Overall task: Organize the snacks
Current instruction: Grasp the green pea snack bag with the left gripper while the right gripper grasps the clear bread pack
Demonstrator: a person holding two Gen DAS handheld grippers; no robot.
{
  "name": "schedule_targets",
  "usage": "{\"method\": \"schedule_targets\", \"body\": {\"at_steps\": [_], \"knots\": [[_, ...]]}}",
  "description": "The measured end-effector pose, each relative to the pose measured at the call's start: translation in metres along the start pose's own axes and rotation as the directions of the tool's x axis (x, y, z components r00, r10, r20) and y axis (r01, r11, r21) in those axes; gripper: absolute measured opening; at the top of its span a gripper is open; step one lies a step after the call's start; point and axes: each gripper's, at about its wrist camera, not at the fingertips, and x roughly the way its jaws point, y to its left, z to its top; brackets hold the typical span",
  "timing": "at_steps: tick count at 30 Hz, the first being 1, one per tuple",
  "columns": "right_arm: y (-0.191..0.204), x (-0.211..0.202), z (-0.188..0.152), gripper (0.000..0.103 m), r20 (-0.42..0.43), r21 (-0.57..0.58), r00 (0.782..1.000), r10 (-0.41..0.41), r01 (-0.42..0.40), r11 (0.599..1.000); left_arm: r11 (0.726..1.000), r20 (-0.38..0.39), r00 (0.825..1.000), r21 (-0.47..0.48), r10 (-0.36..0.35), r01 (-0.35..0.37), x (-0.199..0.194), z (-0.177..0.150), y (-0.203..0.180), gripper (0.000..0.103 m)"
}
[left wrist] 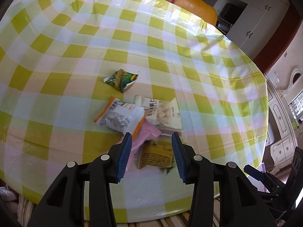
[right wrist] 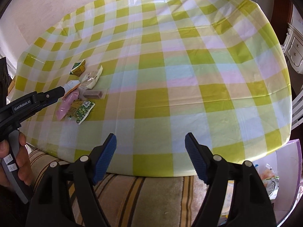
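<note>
Crinkled foil snack packets (left wrist: pixel 121 120) lie on a glossy checked tablecloth (left wrist: pixel 170 47).

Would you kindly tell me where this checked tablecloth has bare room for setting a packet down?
The yellow-green checked tablecloth lies bare across its middle, far side and right edge. It is crowded only near the left, where the small foil snack packets cluster under the left gripper.

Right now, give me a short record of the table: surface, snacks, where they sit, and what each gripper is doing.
surface: checked tablecloth, yellow-green and white
snacks: loose pile of packets, including a pink packet and a green pea packet
bin: purple container below the table edge, packets inside
left gripper: jaws open, over the pile, nothing pinched
right gripper: jaws open, empty, near table edge
</note>
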Motion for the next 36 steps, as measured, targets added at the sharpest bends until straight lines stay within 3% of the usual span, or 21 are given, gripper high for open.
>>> {"method": "schedule_targets", "body": {"at_steps": [7,14,24,31,33,36], "knots": [[0.025,0.015,0.020,0.075,0.029,0.004,0.999,0.016,-0.016,1.000,0.999,0.010,0.999,-0.028,0.038,-0.038,0.002,0.015,0.026,0.044],[0.046,0.028,0.045,0.077,0.088,0.032,0.996,0.030,-0.032,0.999,1.000,0.008,1.000,-0.004,0.020,-0.020,0.015,0.036,0.032,0.056],[0.072,0.054,0.069,0.077,0.075,0.039,0.995,0.066,-0.069,0.997,0.998,0.001,1.000,0.065,0.020,-0.020,0.049,0.075,0.038,0.070],[0.089,0.075,0.086,0.077,0.054,0.034,0.995,0.087,-0.089,0.995,0.992,-0.041,0.998,0.119,0.048,-0.043,0.079,0.091,0.045,0.070],[0.091,0.082,0.088,0.077,0.042,0.035,0.995,0.088,-0.090,0.995,0.990,-0.046,0.998,0.139,0.044,-0.038,0.082,0.091,0.043,0.052],[0.094,0.093,0.090,0.077,0.019,0.033,0.996,0.089,-0.090,0.995,0.980,-0.034,0.997,0.192,0.064,-0.056,0.083,0.088,0.037,0.049]]}}
